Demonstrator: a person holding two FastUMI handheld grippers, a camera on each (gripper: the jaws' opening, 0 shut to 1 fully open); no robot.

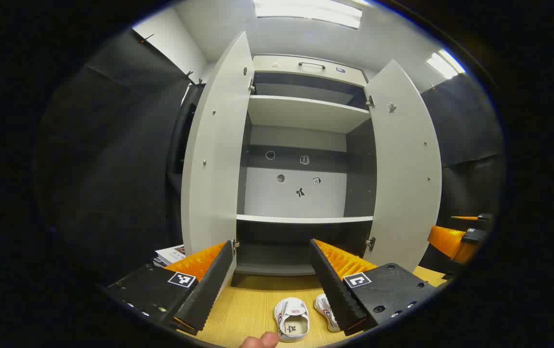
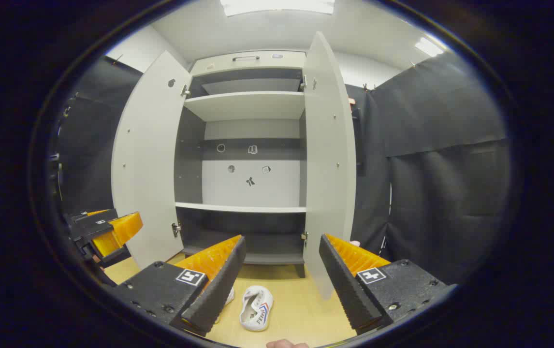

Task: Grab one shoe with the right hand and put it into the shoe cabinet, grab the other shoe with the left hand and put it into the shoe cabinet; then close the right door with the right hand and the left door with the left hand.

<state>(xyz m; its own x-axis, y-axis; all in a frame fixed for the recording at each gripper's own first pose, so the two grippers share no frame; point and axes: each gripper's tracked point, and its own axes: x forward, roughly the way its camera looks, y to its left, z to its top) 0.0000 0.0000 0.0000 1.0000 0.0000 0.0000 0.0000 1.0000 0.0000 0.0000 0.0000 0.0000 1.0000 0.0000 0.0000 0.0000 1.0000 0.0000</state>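
Two white shoes lie on the wooden floor in front of the open shoe cabinet (image 1: 301, 220). In the left gripper view one shoe (image 1: 291, 320) lies toe toward me and the other shoe (image 1: 324, 309) is partly hidden by my finger. My left gripper (image 1: 272, 285) hangs open above them, holding nothing. In the right gripper view one shoe (image 2: 256, 307) lies below the open right gripper (image 2: 282, 285), and the second shoe (image 2: 229, 296) peeks from behind its left finger. Both cabinet doors (image 1: 214, 159) (image 1: 405, 169) stand wide open. The shelves are bare.
The right gripper (image 1: 460, 239) shows at the right edge of the left gripper view, and the left gripper (image 2: 108, 232) at the left of the right gripper view. A stack of papers (image 1: 170, 253) lies left of the cabinet. Black cloth walls flank both sides.
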